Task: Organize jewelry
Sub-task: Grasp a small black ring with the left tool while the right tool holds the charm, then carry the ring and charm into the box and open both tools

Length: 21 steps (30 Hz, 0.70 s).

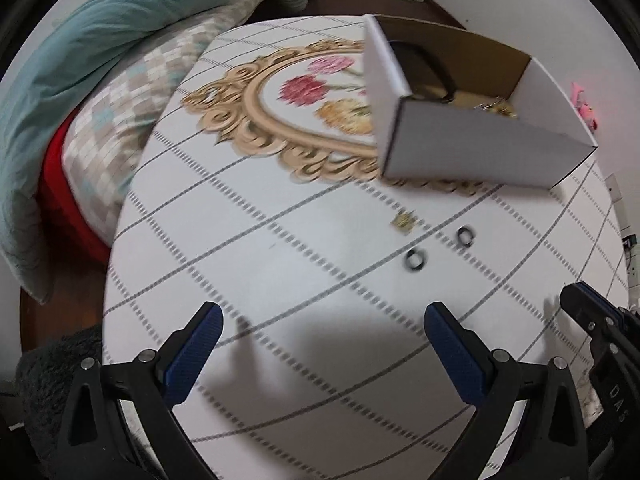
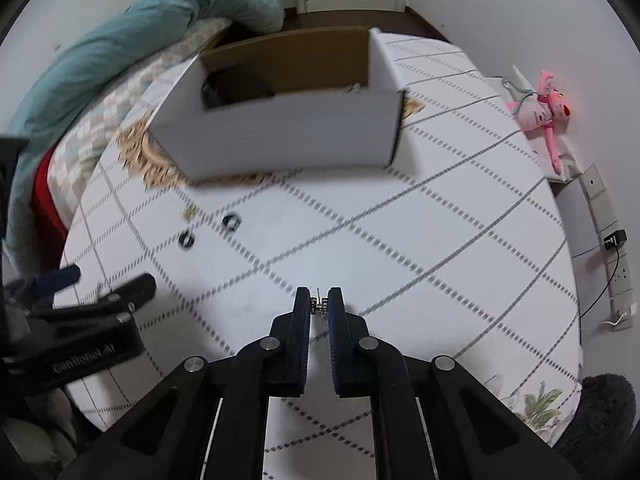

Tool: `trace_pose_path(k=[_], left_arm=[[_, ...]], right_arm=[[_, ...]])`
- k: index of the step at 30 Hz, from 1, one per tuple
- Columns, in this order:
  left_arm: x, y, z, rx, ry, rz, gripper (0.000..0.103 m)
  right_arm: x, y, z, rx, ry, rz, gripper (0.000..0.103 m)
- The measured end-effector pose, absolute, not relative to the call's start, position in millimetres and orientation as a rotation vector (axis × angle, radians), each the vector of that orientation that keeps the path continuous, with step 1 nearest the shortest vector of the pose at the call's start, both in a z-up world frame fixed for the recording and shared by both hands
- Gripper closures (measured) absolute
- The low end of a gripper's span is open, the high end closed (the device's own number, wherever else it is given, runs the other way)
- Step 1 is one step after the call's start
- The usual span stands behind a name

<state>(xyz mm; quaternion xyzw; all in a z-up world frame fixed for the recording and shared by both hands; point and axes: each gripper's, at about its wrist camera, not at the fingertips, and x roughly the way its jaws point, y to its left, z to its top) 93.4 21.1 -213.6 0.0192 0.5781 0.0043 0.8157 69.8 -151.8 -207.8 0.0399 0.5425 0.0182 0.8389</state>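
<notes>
My right gripper [image 2: 319,305] is shut on a small gold-and-silver earring [image 2: 319,306], held just above the white patterned tablecloth [image 2: 400,240]. My left gripper [image 1: 324,312] stands wide open over the cloth with nothing between its fingers. Ahead of it lie two dark rings [image 1: 416,259] [image 1: 465,236] and a small gold piece [image 1: 405,220]. The same rings [image 2: 186,238] [image 2: 231,222] and gold piece [image 2: 189,211] show at the left of the right wrist view. An open white cardboard box [image 1: 480,152] [image 2: 280,136] stands behind them, with a black object [image 1: 424,68] and some gold jewelry [image 1: 496,108] inside.
The round table ends close on every side. A bed with a teal blanket [image 1: 100,60] and checked cover lies to the left. A pink plush toy [image 2: 540,108] and wall sockets [image 2: 616,264] are on the right. A dark fluffy cushion [image 2: 600,412] sits at the near right.
</notes>
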Motion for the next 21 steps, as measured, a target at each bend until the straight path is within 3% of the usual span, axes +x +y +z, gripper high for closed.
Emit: trace_pose_path(k=[5,10,21], left_arm=[[106.1,3.2,-216.5,0.068,1.218,-0.039,0.022],[114.1,-8.4,-221.4,0.092,1.216,-0.077,0.06],[115.7,-16.1,-218.3,0.089,1.201,-0.108,0.089]], right_arm=[[86.0,-171.7,-208.7,0.134,1.148,-0.012,0.094],[93.2,-186.6,-211.6,0.17,1.152,-0.041,0.094],[94.4,-187.8,-215.2,0.182,1.153,-0.042,0.094]])
